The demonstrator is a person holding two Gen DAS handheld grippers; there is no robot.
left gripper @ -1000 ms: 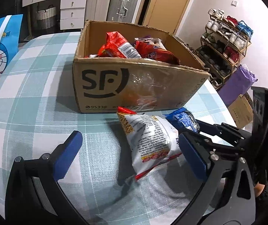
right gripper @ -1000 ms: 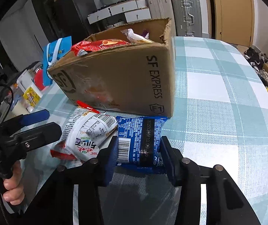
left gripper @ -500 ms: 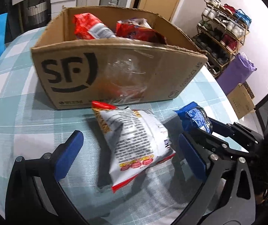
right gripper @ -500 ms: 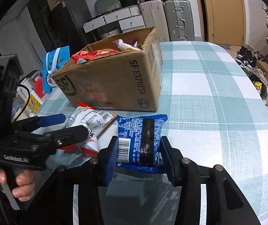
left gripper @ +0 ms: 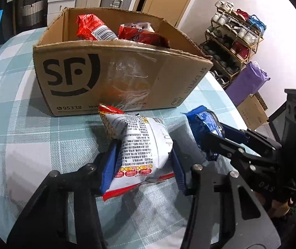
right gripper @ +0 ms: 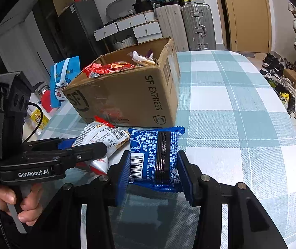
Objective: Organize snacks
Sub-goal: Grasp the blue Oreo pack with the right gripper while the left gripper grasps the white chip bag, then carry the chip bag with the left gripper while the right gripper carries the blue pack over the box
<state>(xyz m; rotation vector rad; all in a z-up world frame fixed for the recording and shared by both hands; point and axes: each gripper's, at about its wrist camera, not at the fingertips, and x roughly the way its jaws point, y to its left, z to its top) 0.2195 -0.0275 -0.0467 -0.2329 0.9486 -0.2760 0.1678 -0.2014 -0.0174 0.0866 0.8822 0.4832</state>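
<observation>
Two handheld grippers, each clamped on a snack packet, just in front of an open cardboard box [left gripper: 114, 76] on a table with a teal-and-white checked cloth [right gripper: 241, 108]. Left gripper [left gripper: 140, 161] closed on a white packet [left gripper: 141, 147] with red trim, blue pads [left gripper: 108, 170] pressing its two long sides; packet's long axis in line with the fingers, its far red end almost touching the box's front wall, below the printed logo. Right gripper [right gripper: 153, 171] closed on a blue packet [right gripper: 155, 151], pads against its left and right edges; packet pointing at the box's front corner, near but apart from it. Blue packet to the right of the white one, the two just beside each other, possibly overlapping at one corner. Inside the box, several red packets [left gripper: 94, 27] and other wrappers piled up to about the rim, the top open. Both packets low, near the cloth; whether clear of it cannot be told. Box directly ahead of both sets of fingers and taller than the packets. Likely next move: up over the near wall, then forward and down. Left hand's packet closer to that wall, so probably first in. A person's hand [right gripper: 21, 203] on the left gripper's handle, seen from the right wrist.
</observation>
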